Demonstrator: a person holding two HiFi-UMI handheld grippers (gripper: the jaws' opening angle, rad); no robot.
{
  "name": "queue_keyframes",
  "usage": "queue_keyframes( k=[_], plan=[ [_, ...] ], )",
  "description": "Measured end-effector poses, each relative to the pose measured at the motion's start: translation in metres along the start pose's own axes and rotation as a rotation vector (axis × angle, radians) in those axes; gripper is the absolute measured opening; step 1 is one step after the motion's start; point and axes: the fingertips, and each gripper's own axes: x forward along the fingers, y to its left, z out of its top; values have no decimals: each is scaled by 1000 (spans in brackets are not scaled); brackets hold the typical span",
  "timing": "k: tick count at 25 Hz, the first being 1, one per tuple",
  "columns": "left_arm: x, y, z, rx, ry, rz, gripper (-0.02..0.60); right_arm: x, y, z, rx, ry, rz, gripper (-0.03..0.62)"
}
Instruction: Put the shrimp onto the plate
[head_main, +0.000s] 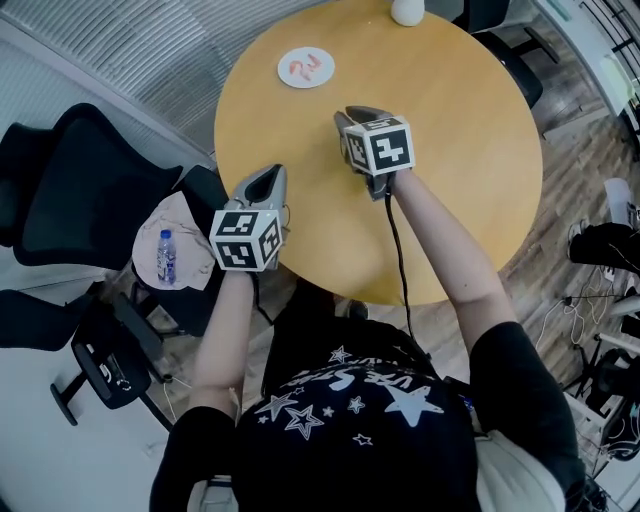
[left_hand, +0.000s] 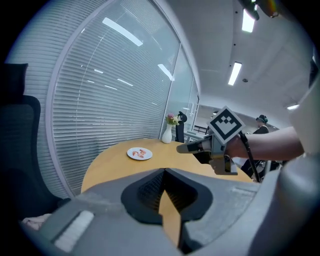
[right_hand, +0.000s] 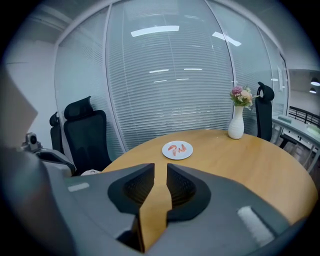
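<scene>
Beyond the right hand-held gripper (right_hand: 160, 169) (jaws narrowly parted; the left hand-held gripper (left_hand: 164, 171) closed; both empty), pink shrimp (right_hand: 178, 148) already lie on the round white plate (right_hand: 177, 156); task seemingly finished.

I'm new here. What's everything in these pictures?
Table: one, light wood, round.
Plate: one, white, on the table's far side.
Shrimp: a few, pink-orange, on the plate.
Vase: one, white, holding flowers, at the table's edge.
Chairs: several, black, around the table.
Water bottle: one, clear, on a beige cloth on a chair.
Left gripper: one, grey, jaws together, empty.
Right gripper: one, grey, jaws slightly apart, empty.
</scene>
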Motion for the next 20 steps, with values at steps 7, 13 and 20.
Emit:
queue_keyframes(
  k=[7,13,20],
  plan=[
    [-36,-43,3,39,-37,10,2,-71,7,-6,-1,-65,2,63],
    [-65,-87,7,57,-92,20,2,-133,5,-18,-14,-123,-17,32],
    [-95,-142,-7,47,-126,50,2,-193,1,-47,14,-173,18,3]
  ],
)
